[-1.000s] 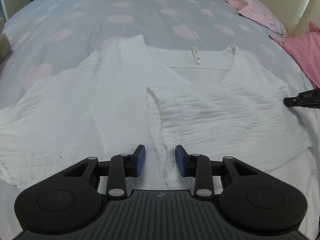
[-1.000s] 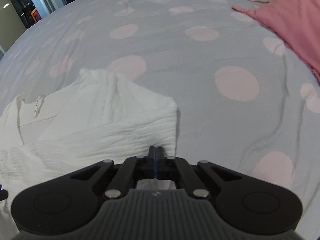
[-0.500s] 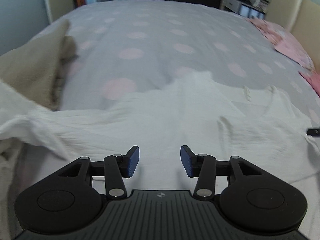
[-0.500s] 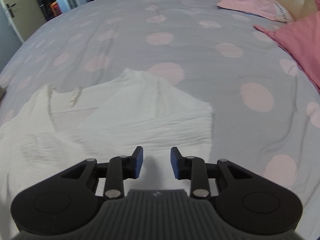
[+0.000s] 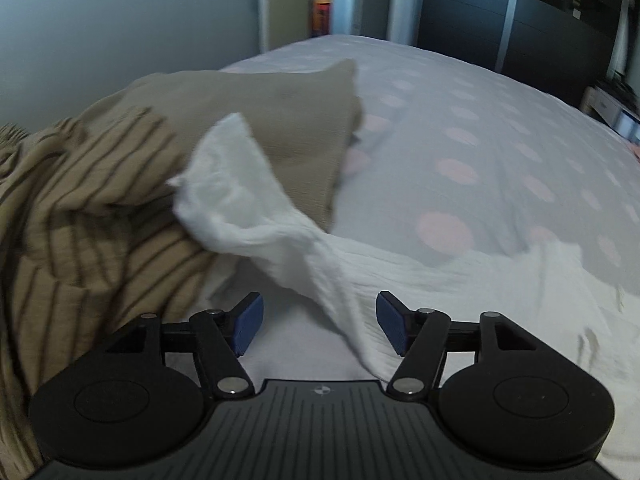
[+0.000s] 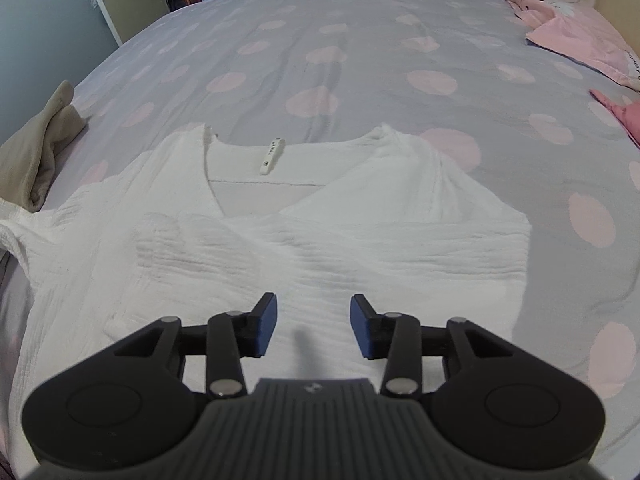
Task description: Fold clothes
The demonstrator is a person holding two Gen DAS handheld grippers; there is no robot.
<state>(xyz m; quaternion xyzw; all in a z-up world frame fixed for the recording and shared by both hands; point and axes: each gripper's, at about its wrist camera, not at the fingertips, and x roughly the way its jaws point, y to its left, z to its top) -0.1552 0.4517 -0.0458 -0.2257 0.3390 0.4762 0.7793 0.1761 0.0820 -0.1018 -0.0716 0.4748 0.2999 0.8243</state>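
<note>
A white crinkled blouse point(image 6: 304, 240) lies on the dotted bedspread, neckline away from me, its right sleeve folded across the chest. Its left sleeve point(image 5: 240, 196) stretches out over a heap of tan clothes. My left gripper point(image 5: 318, 322) hovers above the base of that sleeve with its jaws opening; the cloth lies under the gap and the blue pads point(image 5: 248, 320) do not press it. My right gripper point(image 6: 313, 326) hangs over the blouse's lower front, jaws opening too, with nothing between them.
A tan striped garment point(image 5: 80, 220) and a plain beige one point(image 5: 280, 120) are piled at the bed's left edge. Pink clothes point(image 6: 576, 40) lie at the far right near the headboard. The grey bedspread point(image 6: 360, 52) with pink dots stretches beyond the blouse.
The right gripper let go of the folded sleeve's edge, opened and drew back over the blouse. The left gripper swung left toward the outstretched sleeve and the tan pile, opening wider.
</note>
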